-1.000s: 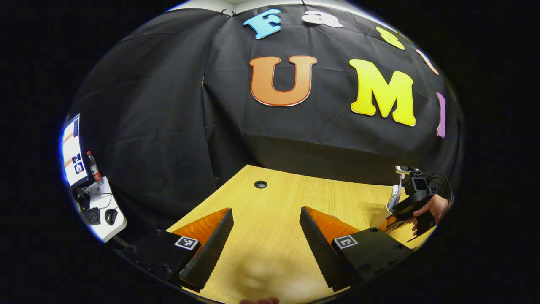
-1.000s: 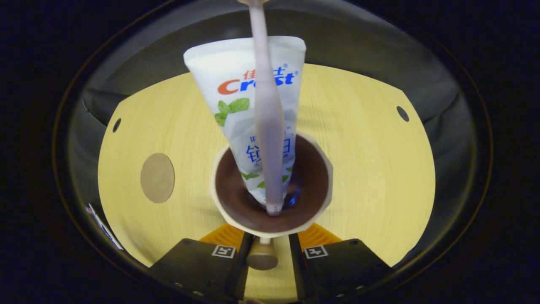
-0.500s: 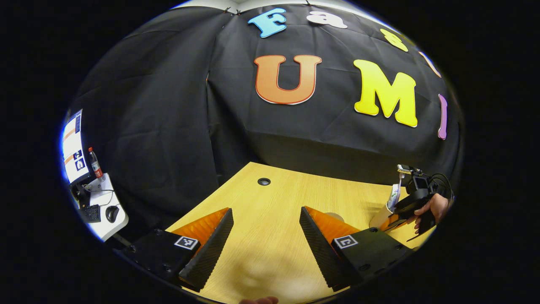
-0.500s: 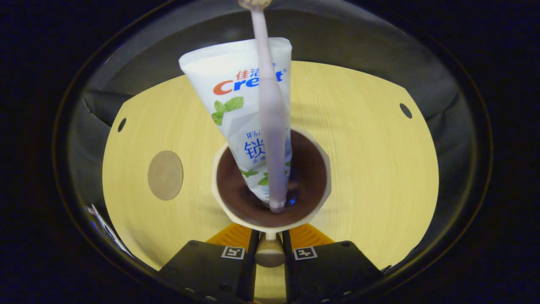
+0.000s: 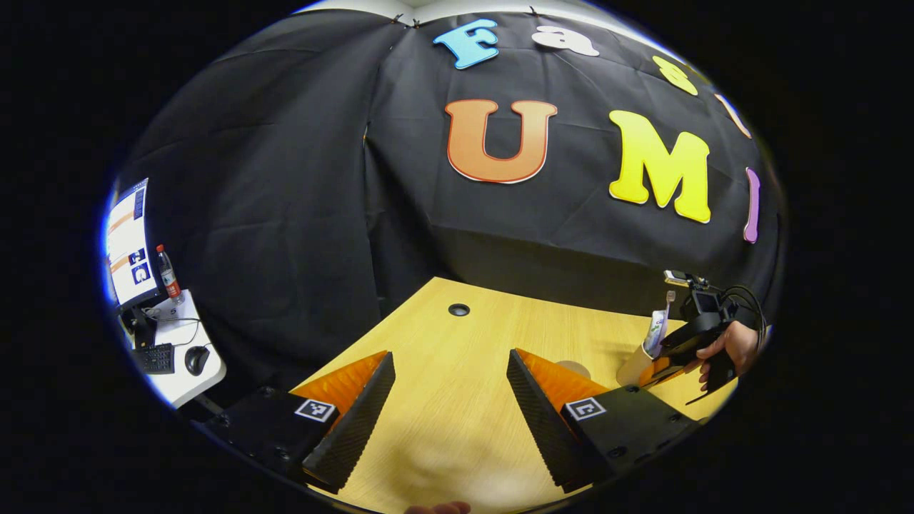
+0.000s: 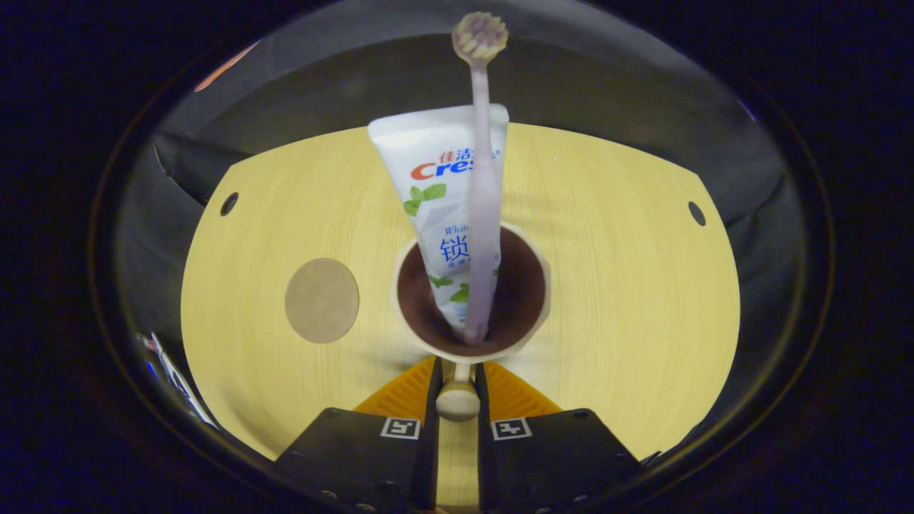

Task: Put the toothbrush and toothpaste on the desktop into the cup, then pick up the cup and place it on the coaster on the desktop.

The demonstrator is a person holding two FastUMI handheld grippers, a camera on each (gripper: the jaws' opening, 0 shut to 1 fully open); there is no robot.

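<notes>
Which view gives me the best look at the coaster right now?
The right gripper view: the coaster lies whole and bare on the desktop, apart from the cup. In the left gripper view the coaster is a sliver behind the left tool's finger.

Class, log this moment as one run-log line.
right gripper: shut on cup handle | cup: holds toothbrush, toothpaste | coaster: bare | left gripper: open

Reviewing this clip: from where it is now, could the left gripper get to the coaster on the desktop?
Probably yes. The left gripper hangs open with bare desktop ahead, and the coaster lies just past its right-side finger. The right gripper, shut on the cup handle, sits beyond it.
</notes>
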